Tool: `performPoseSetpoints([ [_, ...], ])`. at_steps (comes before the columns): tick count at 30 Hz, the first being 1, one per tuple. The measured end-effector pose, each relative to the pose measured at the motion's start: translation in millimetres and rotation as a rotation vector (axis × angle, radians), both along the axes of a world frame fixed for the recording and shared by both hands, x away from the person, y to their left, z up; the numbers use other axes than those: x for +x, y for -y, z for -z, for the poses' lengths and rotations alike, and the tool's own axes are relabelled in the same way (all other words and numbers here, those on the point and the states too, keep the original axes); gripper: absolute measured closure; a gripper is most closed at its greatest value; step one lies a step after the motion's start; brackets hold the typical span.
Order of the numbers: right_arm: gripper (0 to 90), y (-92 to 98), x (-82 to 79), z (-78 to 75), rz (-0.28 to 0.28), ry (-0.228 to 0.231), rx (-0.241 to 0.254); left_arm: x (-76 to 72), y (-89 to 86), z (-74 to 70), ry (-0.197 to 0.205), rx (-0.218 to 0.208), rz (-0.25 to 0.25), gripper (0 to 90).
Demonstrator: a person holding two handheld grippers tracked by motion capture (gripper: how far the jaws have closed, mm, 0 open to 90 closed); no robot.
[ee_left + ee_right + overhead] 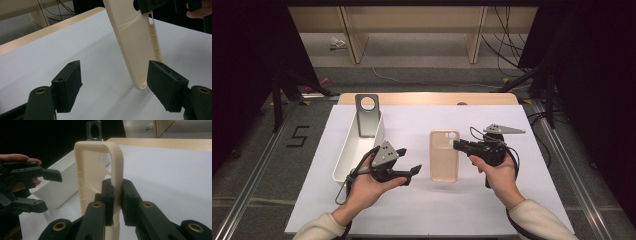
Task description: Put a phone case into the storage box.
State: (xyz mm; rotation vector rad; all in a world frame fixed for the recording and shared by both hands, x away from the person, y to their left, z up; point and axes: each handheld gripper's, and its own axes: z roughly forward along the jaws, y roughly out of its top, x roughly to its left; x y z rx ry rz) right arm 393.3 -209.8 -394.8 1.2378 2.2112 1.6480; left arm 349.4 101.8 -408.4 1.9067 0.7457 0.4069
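Pinching one side wall of the cream-coloured, thin-walled plastic phone case (100, 177), the right gripper (116, 195) is clamping its black pads on the rim near the camera cut-out. The left gripper (113, 82) is standing spread, nothing pressed between its pads; one jaw is sitting just beside the case's bottom corner in the left gripper view.

Seen from the high view, the phone case (444, 156) is sitting near the middle of the white table sheet (412, 210), at roughly 3 o'clock from the white oblong plastic bin (343, 160) (a grey metal bracket with a round hole (367, 116) is leaning in the bin's far end).

Such a shell is probably handling as very light, somewhat flexible and smooth, so a wall grip could slip or bow it; taking the opposite long edge or the bottom corner looks safest. Its long axis is running from 6 to 12 o'clock, camera cut-out toward 12, hollow side seemingly facing the left gripper.
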Motion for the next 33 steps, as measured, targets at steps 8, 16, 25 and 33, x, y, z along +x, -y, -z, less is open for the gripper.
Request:
performPoseSetpoints([
  [8,81.9,-1.8,-0.9,0.1,-0.001,0.0,-0.002,5.2,7.2,-5.8,0.0,-0.025,-0.004,30.0],
  [16,81.9,-3.7,-1.1,0.5,-0.001,0.003,-0.005,12.9,14.7,-13.5,0.018,-0.049,-0.026,32.7],
  [25,81.9,-4.9,-1.4,0.5,-0.001,0.002,-0.005,17.5,22.3,-19.9,0.025,-0.072,-0.035,36.6],
  [33,81.8,-6.1,-1.4,0.9,0.002,0.003,-0.004,22.4,28.6,-24.9,0.032,-0.083,-0.046,39.9],
])
